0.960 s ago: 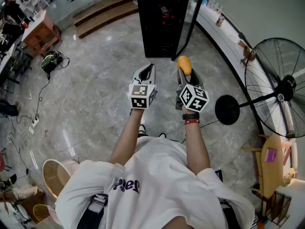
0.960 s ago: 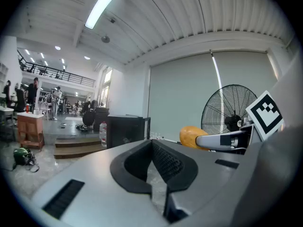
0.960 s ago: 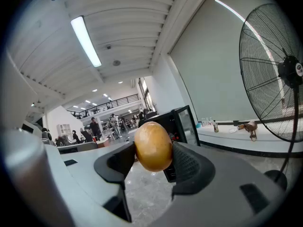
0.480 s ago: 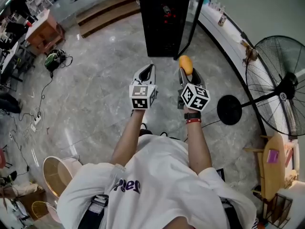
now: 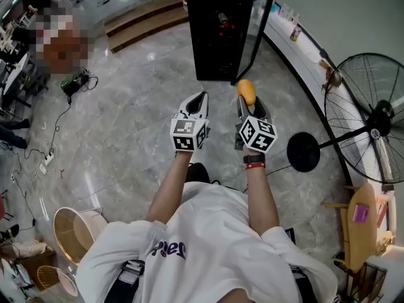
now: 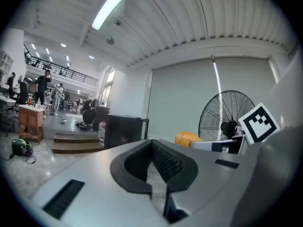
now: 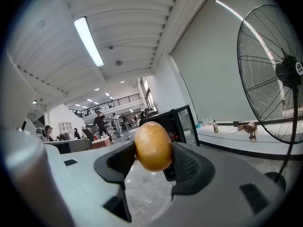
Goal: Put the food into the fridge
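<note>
My right gripper (image 5: 247, 97) is shut on a yellow-orange, egg-shaped food item (image 5: 246, 91), clamped between both pads (image 7: 153, 146). A small black fridge (image 5: 219, 30) stands ahead on the floor with its glass door (image 5: 259, 27) swung open to the right; red items glow inside. In the right gripper view the fridge (image 7: 168, 126) sits just behind the held food. My left gripper (image 5: 197, 101) is held level beside the right one, shut with nothing between its jaws (image 6: 158, 171). From the left gripper view the fridge (image 6: 125, 131) is at centre left and the food (image 6: 188, 138) at right.
A large standing fan (image 5: 369, 115) with a round black base (image 5: 303, 151) is close on the right. A white curved counter (image 5: 303, 49) with bottles runs behind the fridge. Wooden steps (image 5: 142, 17) lie at back left, cables (image 5: 57, 118) and a green bag on the floor at left.
The person has stepped a little closer to the fridge. Both grippers keep their pose, the right one still holding the food.
</note>
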Demonstrator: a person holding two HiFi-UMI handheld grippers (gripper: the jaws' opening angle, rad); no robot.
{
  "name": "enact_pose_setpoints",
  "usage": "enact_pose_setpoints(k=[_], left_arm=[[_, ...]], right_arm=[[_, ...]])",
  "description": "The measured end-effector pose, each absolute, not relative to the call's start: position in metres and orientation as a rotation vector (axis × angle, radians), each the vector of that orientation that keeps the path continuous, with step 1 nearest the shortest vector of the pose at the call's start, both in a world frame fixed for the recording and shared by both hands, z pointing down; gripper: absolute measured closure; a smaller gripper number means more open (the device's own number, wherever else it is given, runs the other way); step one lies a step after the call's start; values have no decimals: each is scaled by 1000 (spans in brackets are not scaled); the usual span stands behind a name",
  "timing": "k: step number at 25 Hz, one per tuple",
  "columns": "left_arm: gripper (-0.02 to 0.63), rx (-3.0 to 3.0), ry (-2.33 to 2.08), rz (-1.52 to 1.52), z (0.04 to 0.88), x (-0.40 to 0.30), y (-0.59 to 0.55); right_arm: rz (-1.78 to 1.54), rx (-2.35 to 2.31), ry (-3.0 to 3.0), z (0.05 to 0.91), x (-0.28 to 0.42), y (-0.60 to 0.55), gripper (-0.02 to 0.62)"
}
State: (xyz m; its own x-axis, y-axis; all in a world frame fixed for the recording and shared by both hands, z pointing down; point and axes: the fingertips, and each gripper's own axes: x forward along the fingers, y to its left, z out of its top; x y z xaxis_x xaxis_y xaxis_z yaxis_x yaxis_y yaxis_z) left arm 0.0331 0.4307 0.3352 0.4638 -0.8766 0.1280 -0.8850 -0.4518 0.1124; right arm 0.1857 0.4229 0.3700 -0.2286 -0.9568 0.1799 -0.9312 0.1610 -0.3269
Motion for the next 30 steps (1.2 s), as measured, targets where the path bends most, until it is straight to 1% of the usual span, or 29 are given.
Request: enact_pose_setpoints(k=[7, 13, 19, 24, 30], left_arm=[[586, 2505, -1556, 109, 350, 26, 415], [586, 2493, -1543, 93, 362, 24, 370], [586, 2479, -1545, 101, 362, 18, 309], [586, 2506, -1559, 84, 344, 6, 239], [586, 2515, -1548, 96, 342, -3, 172]], right_arm=[[-628, -1887, 2348, 379, 180, 404, 333], [-647, -1901, 2342, 387, 177, 358, 333], [-654, -1895, 2347, 385, 172, 295, 333], [-632, -1867, 2377, 371, 150, 224, 333], [-630, -1840, 2401, 363, 128, 150, 333]])
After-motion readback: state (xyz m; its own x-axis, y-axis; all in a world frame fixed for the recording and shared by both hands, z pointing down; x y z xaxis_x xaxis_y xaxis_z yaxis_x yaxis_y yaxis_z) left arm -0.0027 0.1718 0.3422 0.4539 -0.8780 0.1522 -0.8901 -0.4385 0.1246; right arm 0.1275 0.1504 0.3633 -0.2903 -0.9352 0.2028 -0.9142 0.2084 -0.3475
